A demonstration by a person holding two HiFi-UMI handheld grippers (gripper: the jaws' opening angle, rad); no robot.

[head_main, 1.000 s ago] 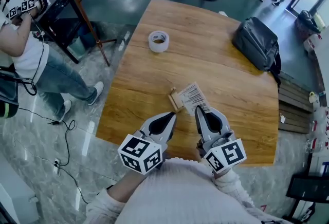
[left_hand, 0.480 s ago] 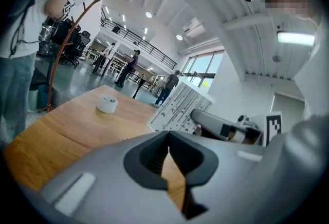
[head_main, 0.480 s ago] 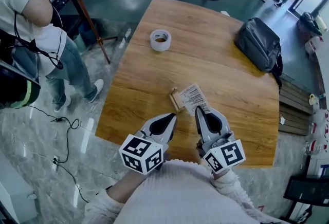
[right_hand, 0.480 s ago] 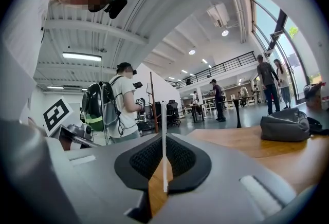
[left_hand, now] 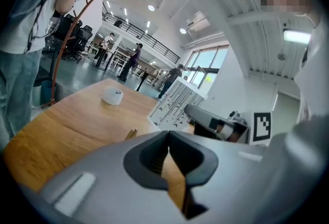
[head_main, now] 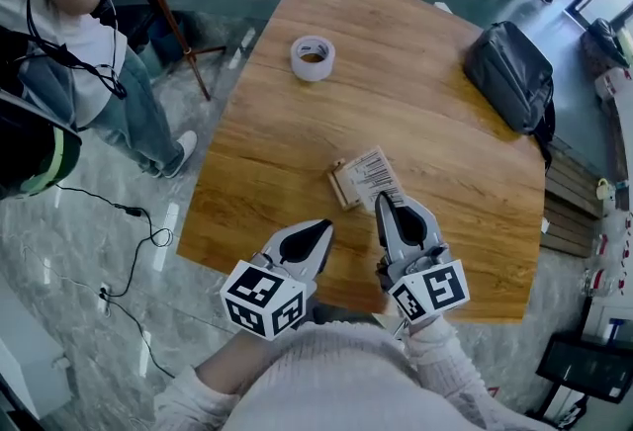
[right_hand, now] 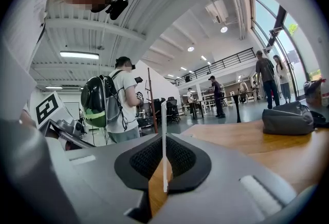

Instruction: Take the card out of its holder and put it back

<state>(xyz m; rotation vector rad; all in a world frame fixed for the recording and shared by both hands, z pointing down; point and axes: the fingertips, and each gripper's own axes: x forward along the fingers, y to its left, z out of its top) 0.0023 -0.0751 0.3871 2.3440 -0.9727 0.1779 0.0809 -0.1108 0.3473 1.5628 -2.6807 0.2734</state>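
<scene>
A white printed card point(head_main: 374, 174) stands on edge over the wooden table point(head_main: 267, 162), right beside the small wooden holder point(head_main: 342, 185). My right gripper point(head_main: 385, 203) is shut on the card's near edge. In the right gripper view the card point(right_hand: 164, 130) shows as a thin white upright strip pinched between the pads. My left gripper point(head_main: 325, 226) hovers just short of the holder, shut and empty. From the left gripper point(left_hand: 168, 138) I see the card point(left_hand: 172, 106), the holder's tip point(left_hand: 131, 134) and the right gripper point(left_hand: 218, 126). Whether the card's lower edge sits in the holder's slot I cannot tell.
A roll of tape point(head_main: 313, 57) lies at the far left of the table and a dark bag point(head_main: 513, 73) at the far right. A person point(head_main: 69, 43) stands by the table's left side beside a wooden stand. Cables run over the floor.
The head view has shifted a little. The person at the left has stepped closer to the table. Both grippers, the card and the holder stand much as before.
</scene>
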